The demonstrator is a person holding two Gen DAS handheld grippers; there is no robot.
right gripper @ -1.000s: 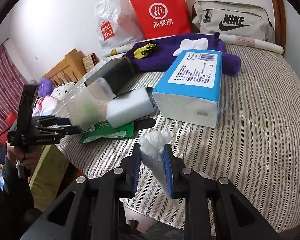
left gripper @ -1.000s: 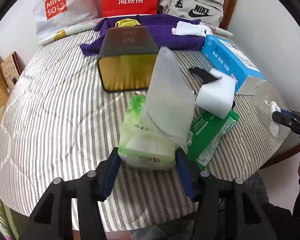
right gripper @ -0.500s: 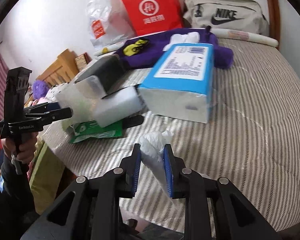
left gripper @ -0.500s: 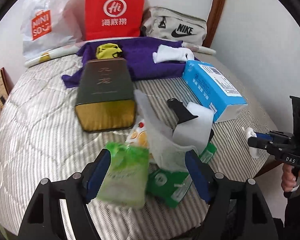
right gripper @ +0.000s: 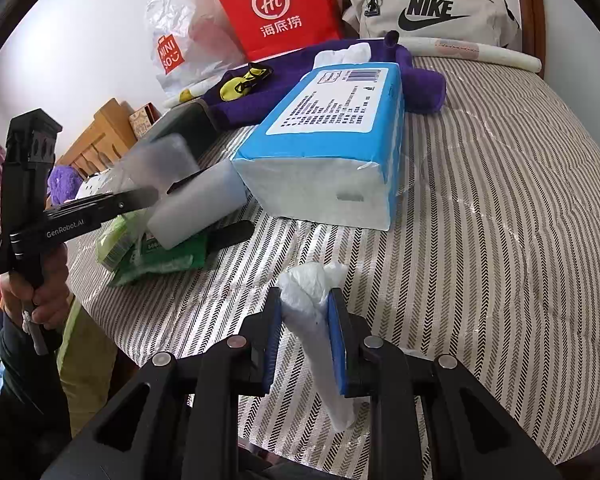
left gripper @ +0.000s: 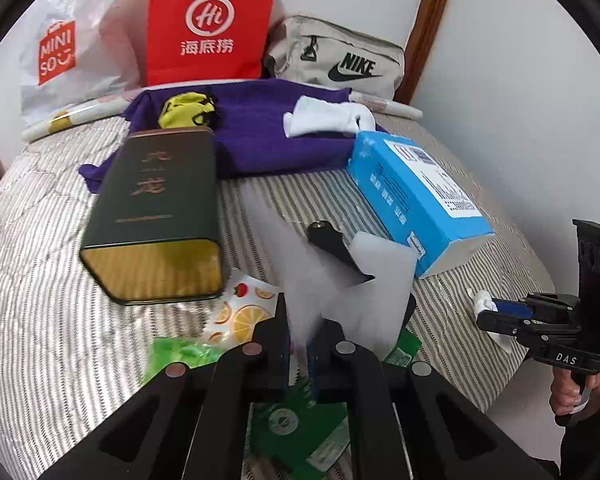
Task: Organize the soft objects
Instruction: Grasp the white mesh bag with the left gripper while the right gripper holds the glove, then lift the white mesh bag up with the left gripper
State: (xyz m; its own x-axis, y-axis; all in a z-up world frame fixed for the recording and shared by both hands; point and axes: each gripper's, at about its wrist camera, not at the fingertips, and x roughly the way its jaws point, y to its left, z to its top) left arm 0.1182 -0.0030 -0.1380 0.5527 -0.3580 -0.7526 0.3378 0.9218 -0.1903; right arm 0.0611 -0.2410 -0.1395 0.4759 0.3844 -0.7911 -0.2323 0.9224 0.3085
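My left gripper (left gripper: pixel 298 344) is shut on a thin white translucent sheet (left gripper: pixel 296 280) that stands up from its jaws; it also shows in the right wrist view (right gripper: pixel 156 160). A light green tissue pack (left gripper: pixel 180 354) lies on the bed just left of it, beside a dark green pack (left gripper: pixel 296 420). A white foam block (left gripper: pixel 380 288) with a black handle sits behind. My right gripper (right gripper: pixel 305 316) is shut on a crumpled white tissue (right gripper: pixel 314 296) above the striped bed (right gripper: pixel 480 240). A blue tissue pack (right gripper: pixel 332 140) lies beyond.
A dark green and gold tin box (left gripper: pixel 156 216) lies on its side. A purple towel (left gripper: pixel 260 136) with white cloth (left gripper: pixel 328 116) and a yellow item (left gripper: pixel 186 110) lies at the back. Bags line the wall: Miniso (left gripper: pixel 60 52), red (left gripper: pixel 208 24), Nike (left gripper: pixel 340 64).
My left gripper let go of the light green tissue pack, which dropped onto the bed, then shut on the white sheet. My right gripper kept hold of the tissue.
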